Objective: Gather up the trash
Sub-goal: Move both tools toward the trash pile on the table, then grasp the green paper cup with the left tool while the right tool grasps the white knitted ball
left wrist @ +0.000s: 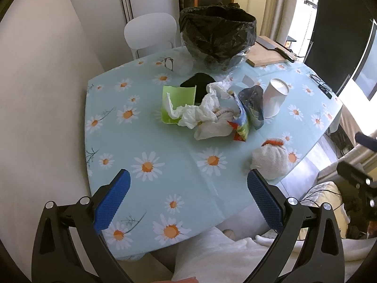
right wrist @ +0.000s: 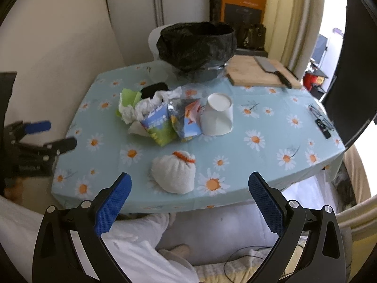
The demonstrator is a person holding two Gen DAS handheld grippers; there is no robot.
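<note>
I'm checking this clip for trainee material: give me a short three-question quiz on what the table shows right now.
1. True or false: the paper cup stands mouth up.
2. Which piece of trash lies nearest the right gripper?
A. the white bundle tied with orange
B. the snack wrappers
C. the crumpled tissues
3. What rests on the cutting board beside the bin lined with a black bag?

Key
1. False: it is upside down, base up.
2. A. It sits alone near the table's front edge; both the right and left gripper are open and empty.
3. A cleaver.
</note>
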